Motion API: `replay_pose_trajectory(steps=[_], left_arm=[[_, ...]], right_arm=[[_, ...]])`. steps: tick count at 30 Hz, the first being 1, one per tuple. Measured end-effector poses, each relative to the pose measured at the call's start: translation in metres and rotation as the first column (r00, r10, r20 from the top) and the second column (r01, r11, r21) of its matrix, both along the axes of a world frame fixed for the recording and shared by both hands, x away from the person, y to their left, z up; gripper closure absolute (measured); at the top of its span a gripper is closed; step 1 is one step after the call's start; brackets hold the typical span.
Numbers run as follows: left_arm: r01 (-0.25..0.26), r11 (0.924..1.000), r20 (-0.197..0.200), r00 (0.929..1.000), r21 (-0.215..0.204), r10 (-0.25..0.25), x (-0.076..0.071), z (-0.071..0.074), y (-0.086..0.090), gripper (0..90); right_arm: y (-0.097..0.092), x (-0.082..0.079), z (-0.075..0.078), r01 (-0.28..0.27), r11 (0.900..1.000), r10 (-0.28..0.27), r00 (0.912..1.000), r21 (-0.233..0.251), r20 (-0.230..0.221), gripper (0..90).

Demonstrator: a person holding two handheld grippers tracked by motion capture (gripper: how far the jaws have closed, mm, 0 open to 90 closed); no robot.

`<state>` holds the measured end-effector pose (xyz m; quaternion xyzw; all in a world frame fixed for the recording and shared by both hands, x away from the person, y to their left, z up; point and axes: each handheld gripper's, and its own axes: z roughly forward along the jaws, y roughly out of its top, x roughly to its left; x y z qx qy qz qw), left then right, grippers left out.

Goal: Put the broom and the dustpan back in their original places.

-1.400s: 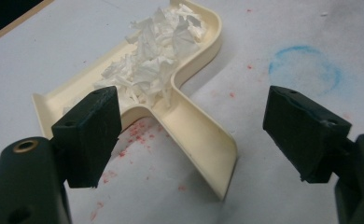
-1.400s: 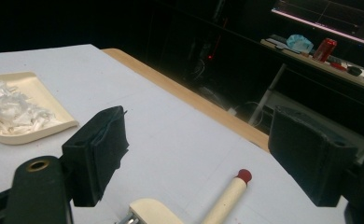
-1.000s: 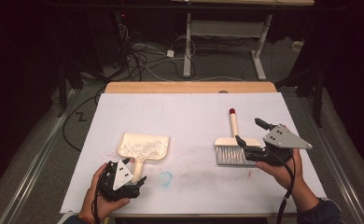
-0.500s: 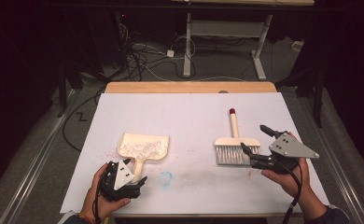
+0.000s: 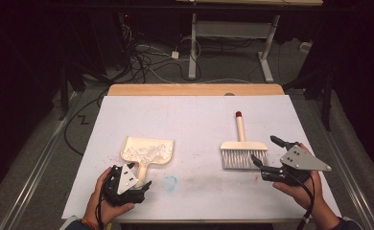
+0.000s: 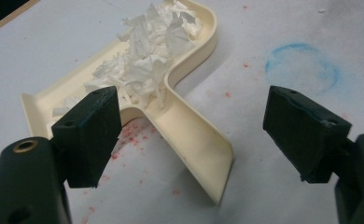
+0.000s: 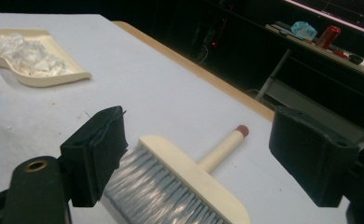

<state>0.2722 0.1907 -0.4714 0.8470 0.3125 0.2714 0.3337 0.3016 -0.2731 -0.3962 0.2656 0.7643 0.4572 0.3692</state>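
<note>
A cream dustpan lies on the white table cover, holding a heap of white paper shreds. Its handle points toward my left gripper, which is open, the jaws standing apart on either side of the handle's end without touching it. To the right lies a cream hand brush with grey bristles and a red-tipped handle pointing away. My right gripper is open just right of the bristles, holding nothing.
A blue chalk ring and red specks mark the cover near the dustpan. The wooden table edge runs along the back. Cables and desk legs stand on the floor beyond. A red can sits on a far shelf.
My right gripper has drawn back from the brush toward the near right side of the table. The left gripper and the dustpan have stayed put.
</note>
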Motion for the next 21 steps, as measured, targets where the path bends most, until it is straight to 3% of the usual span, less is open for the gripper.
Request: replay_pose_trajectory(steps=[21], left_arm=[[0.010, 0.9999, 0.007, 0.9999, -0.014, -0.009, 0.005, 0.001, 0.000, 19.2]], right_arm=[[-0.023, -0.011, -0.028, 0.014, 0.9998, -0.015, 0.9989, -0.014, -0.044, 18.9]])
